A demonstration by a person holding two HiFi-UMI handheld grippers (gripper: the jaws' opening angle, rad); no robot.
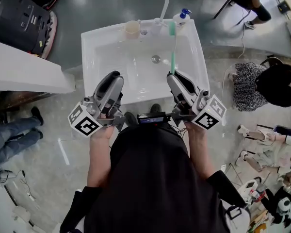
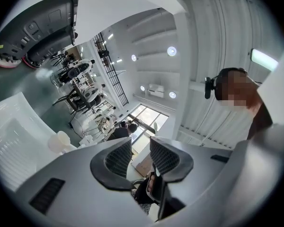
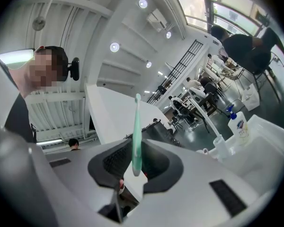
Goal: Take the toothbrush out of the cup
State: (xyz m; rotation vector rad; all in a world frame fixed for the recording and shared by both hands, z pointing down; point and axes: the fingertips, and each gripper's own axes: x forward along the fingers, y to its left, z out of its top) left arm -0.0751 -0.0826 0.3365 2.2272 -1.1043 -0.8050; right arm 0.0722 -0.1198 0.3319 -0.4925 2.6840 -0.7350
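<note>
I am pinching the green toothbrush (image 1: pixel 172 47) by its lower end in the right hand-held gripper (image 1: pixel 173 75), keeping it upright over the sink (image 1: pixel 94 47) so it clears the cup (image 1: pixel 132 29) at the back edge, the left hand-held gripper (image 1: pixel 114 76) idling part-open, empty.

White sink (image 1: pixel 111 52), soap bottle (image 1: pixel 180 19) (blue pump)

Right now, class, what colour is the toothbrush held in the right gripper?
Pale mint green; the toothbrush shows best in the right gripper view.
</note>
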